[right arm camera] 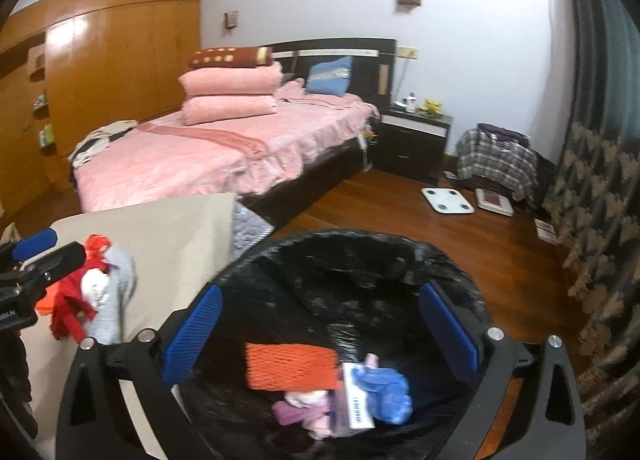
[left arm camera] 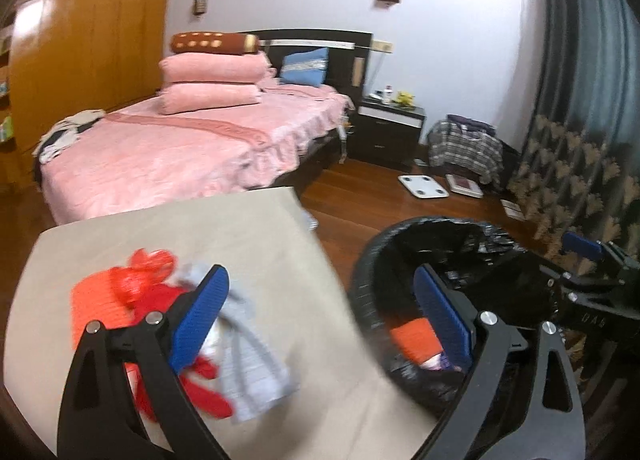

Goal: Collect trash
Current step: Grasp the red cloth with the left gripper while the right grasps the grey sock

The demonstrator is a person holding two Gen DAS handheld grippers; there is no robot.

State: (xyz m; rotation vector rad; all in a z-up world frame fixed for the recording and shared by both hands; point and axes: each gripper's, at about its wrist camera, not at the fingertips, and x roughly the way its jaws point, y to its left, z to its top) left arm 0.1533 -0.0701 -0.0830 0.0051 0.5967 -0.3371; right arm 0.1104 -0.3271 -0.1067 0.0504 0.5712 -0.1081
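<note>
A round bin with a black liner (right arm camera: 360, 240) stands on the floor beside a beige table (right arm camera: 172, 236). Inside lie an orange mesh piece (right arm camera: 290, 366), a crumpled blue bag (right arm camera: 386, 388), a white packet (right arm camera: 358, 400) and pink scraps (right arm camera: 304, 406). My right gripper (right arm camera: 320, 332) hangs open over the bin with nothing between its fingers. On the table (left arm camera: 200, 228) sits a pile of red and orange plastic (left arm camera: 148, 276) with grey-white wrapping (left arm camera: 248, 360). My left gripper (left arm camera: 322, 318) is open and empty. It straddles the table edge and the bin (left arm camera: 368, 284), its left finger over the pile.
A pink-covered bed (left arm camera: 180, 156) stands behind the table, with a dark nightstand (left arm camera: 390, 128) at its head. A white scale (left arm camera: 424, 186) and a book lie on the wooden floor. A chair draped with clothes (left arm camera: 466, 148) and a patterned curtain (left arm camera: 572, 180) are on the right.
</note>
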